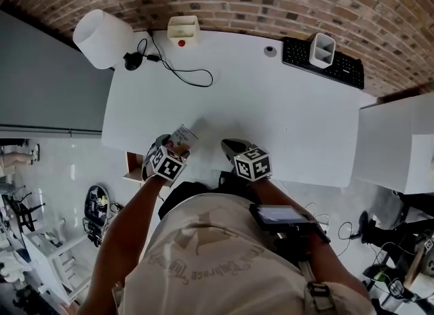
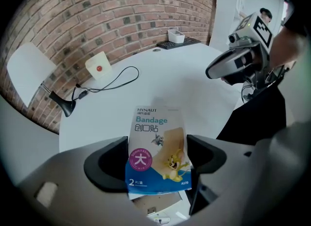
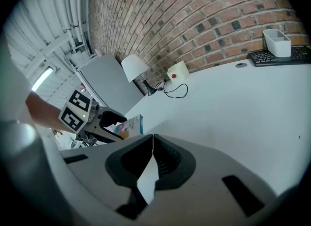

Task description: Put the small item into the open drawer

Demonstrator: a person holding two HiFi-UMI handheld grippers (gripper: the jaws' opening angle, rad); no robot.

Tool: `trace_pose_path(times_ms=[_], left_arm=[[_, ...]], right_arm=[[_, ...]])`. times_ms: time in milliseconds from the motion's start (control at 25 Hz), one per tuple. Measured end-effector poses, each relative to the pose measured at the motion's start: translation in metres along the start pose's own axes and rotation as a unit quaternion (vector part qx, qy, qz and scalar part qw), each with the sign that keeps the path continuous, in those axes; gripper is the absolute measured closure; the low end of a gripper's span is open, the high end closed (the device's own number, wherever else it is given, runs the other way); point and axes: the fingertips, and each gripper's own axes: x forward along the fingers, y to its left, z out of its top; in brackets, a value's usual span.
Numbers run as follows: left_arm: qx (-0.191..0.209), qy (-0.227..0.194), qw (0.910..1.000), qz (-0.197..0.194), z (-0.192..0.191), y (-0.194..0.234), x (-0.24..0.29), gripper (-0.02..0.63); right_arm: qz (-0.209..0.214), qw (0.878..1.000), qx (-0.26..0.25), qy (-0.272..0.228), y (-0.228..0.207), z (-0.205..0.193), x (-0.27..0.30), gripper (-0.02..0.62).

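Note:
A small bandage box (image 1: 182, 137) (image 2: 156, 147), white and blue with a cartoon print, is upright between the jaws of my left gripper (image 1: 172, 145) (image 2: 156, 161), which is shut on it. It hangs over the near left edge of the white table (image 1: 271, 117). Just below that edge, the open drawer (image 1: 131, 166) shows as a brown-sided box; part of its inside (image 2: 158, 206) appears under the bandage box. My right gripper (image 1: 229, 146) (image 3: 151, 145) is shut and holds nothing, a short way right of the left one. From the right gripper view, the box (image 3: 129, 124) sticks out of the left gripper (image 3: 108, 121).
A white lamp (image 1: 103, 38), a black cable (image 1: 182, 71) and a small white box with a red button (image 1: 183, 29) stand at the table's far left. At the far right lie a keyboard (image 1: 324, 63) and a white holder (image 1: 322, 49). A white cabinet (image 1: 400, 144) stands right of the table.

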Motion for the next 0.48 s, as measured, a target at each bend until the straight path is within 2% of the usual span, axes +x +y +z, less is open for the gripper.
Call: trace_pose_path(times_ms=[480], left_arm=[[0.026,-0.003,0.9993,0.025,-0.025,0.01,-0.01,0.227]], right_arm=[[0.009,1.0,-0.004,0.007,0.021,-0.009,0.017,0.589]])
